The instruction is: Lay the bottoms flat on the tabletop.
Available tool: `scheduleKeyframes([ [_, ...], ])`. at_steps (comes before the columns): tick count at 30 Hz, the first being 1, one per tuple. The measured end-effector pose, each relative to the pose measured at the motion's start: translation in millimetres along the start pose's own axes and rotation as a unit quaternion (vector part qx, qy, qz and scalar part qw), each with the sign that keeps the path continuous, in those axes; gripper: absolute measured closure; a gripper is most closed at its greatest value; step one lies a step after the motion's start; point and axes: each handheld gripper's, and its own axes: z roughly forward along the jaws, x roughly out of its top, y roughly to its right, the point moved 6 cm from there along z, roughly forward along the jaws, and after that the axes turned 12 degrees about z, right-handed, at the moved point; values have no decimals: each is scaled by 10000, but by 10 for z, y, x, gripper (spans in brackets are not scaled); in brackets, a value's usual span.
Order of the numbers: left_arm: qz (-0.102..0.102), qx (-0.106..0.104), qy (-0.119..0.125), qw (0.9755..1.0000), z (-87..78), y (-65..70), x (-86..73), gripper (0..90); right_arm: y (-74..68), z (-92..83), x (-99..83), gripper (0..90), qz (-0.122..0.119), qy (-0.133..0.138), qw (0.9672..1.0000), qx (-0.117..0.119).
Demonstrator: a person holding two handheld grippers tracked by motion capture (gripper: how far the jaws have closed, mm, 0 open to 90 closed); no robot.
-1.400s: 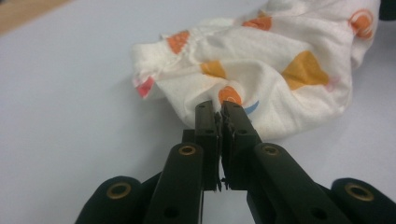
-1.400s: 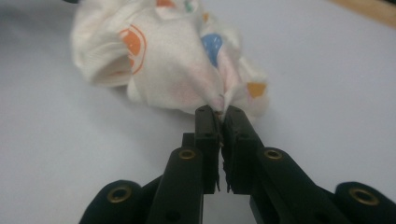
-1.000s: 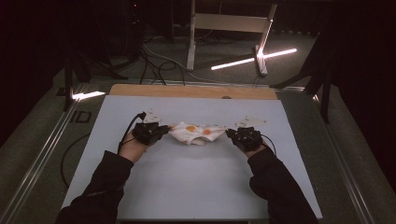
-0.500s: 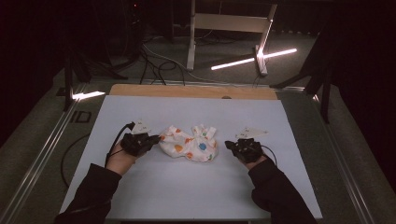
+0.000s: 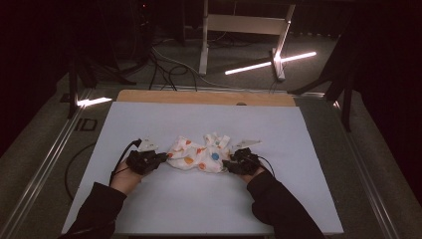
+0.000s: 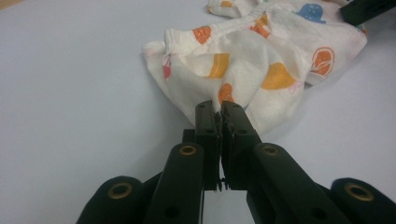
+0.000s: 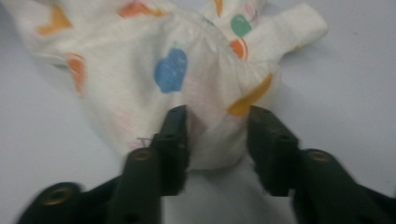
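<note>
The printed cloth garment (image 5: 199, 155) lies crumpled on the white table (image 5: 199, 209), slightly toward 6 o'clock of table centre. The left gripper (image 6: 219, 109), at the garment's 9 o'clock edge, is pressed together, pinching a fold. The right gripper (image 7: 217, 116), at its 3 o'clock edge, has just been opening; jaws spread, fabric lying between them unpinched.

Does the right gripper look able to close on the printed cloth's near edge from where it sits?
Probably yes. The right gripper has just been opening, and the printed cloth lies between its jaws on the table, with nothing else in the way.
</note>
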Motion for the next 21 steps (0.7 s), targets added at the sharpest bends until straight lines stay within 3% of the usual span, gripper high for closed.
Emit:
scheduleKeyframes([
  [4, -82, -8, 1, 10000, 0, -12, -46, 869, 31, 35, -21, 883, -22, -193, 9997, -139],
  [7, -173, -15, 44, 9998, -17, -11, -77, 869, 52, -13, 10, 898, -123, -180, 9995, -232],
  [12, -265, -85, 192, 9994, -103, 65, -103, 870, 95, -297, 141, 898, -163, 169, 9994, -251],
  [15, -358, -232, 289, 9987, -173, 211, -132, 870, 112, -473, 131, 898, -200, 246, 9993, -185],
  [21, -275, -535, 247, 9979, -237, 631, -202, 870, 119, -722, -119, 896, -284, 154, 9995, 0],
])
